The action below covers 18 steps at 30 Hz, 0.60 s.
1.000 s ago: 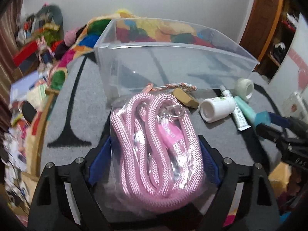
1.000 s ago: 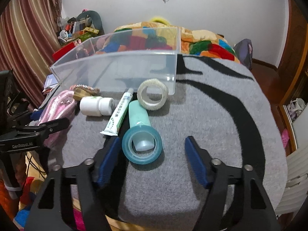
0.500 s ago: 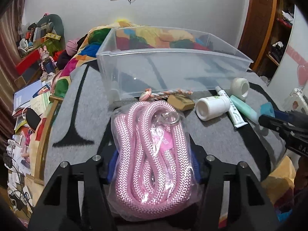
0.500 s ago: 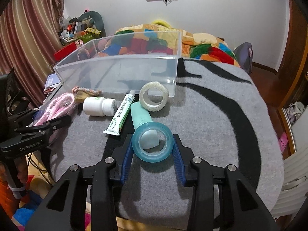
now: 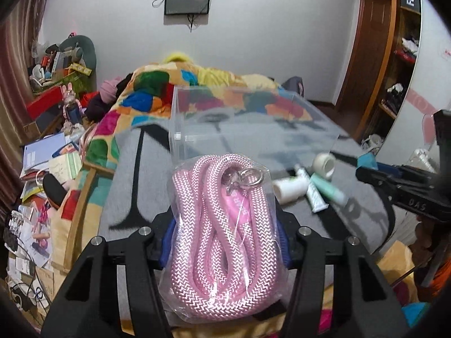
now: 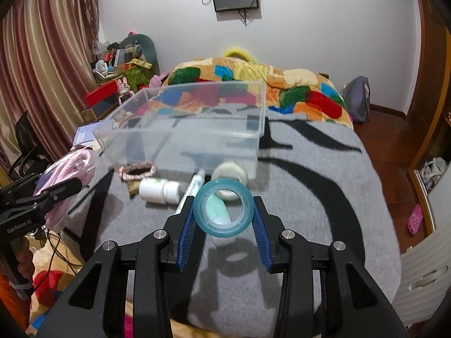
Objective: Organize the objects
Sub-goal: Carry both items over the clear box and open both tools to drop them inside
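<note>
My left gripper (image 5: 224, 242) is shut on a bagged pink rope (image 5: 222, 233) and holds it raised above the grey blanket, in front of the clear plastic bin (image 5: 253, 129). My right gripper (image 6: 224, 219) is shut on a teal tape roll (image 6: 224, 211), lifted off the blanket. The bin (image 6: 183, 138) stands empty beyond it. The left gripper with the rope (image 6: 70, 166) shows at the left of the right wrist view.
On the blanket before the bin lie a white bottle (image 6: 159, 190), a white tube (image 6: 193, 188), a green tube (image 6: 222, 219), a whitish tape roll (image 6: 229, 173) and a braided bracelet (image 6: 138, 169). A colourful quilt (image 6: 253, 84) lies behind. Clutter fills the floor at left.
Both grippers closed on their objects and lifted them: the left raised the rope bag, the right raised the teal tape roll off the blanket toward the bin.
</note>
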Motion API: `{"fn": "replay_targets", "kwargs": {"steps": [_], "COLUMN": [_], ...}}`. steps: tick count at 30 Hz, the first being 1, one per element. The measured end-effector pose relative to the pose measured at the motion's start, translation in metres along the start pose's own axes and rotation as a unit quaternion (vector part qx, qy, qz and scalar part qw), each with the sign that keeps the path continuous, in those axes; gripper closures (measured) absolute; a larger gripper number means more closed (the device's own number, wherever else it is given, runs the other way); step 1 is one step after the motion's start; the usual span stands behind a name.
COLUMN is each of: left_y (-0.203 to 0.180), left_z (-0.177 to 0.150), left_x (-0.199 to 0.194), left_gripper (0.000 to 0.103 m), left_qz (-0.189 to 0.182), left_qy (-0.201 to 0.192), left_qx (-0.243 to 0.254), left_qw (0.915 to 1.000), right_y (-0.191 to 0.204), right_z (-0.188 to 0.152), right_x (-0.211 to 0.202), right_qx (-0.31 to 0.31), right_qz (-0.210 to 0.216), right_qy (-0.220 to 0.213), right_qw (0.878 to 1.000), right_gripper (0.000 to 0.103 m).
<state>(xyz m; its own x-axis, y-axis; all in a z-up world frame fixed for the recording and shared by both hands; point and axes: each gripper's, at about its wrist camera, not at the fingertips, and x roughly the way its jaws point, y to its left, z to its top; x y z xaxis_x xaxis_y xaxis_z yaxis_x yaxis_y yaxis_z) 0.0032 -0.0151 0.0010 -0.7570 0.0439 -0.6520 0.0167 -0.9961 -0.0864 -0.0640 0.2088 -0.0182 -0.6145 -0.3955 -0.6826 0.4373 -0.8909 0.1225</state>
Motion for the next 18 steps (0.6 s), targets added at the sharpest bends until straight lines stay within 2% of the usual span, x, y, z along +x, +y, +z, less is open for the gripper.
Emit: {"fn": "replay_targets", "kwargs": {"steps": [9,18], "left_y": [0.000,0.005], "left_z": [0.053,0.092], "left_x": [0.006,0.053], "left_gripper": [0.047,0.047], "left_qz": [-0.010,-0.013], "left_qy": [-0.040,-0.021], "left_qx": [0.006,0.005], "left_qw": [0.9991,0.9997], "right_y": [0.008,0.012], "right_z": [0.049,0.082], "right_x": [0.007,0.038], "right_qx": [-0.015,-0.029], "right_qz": [-0.008,-0.019], "right_qy": [-0.033,-0.033], "right_qw": [0.999,0.999], "right_gripper": [0.067,0.067]}}
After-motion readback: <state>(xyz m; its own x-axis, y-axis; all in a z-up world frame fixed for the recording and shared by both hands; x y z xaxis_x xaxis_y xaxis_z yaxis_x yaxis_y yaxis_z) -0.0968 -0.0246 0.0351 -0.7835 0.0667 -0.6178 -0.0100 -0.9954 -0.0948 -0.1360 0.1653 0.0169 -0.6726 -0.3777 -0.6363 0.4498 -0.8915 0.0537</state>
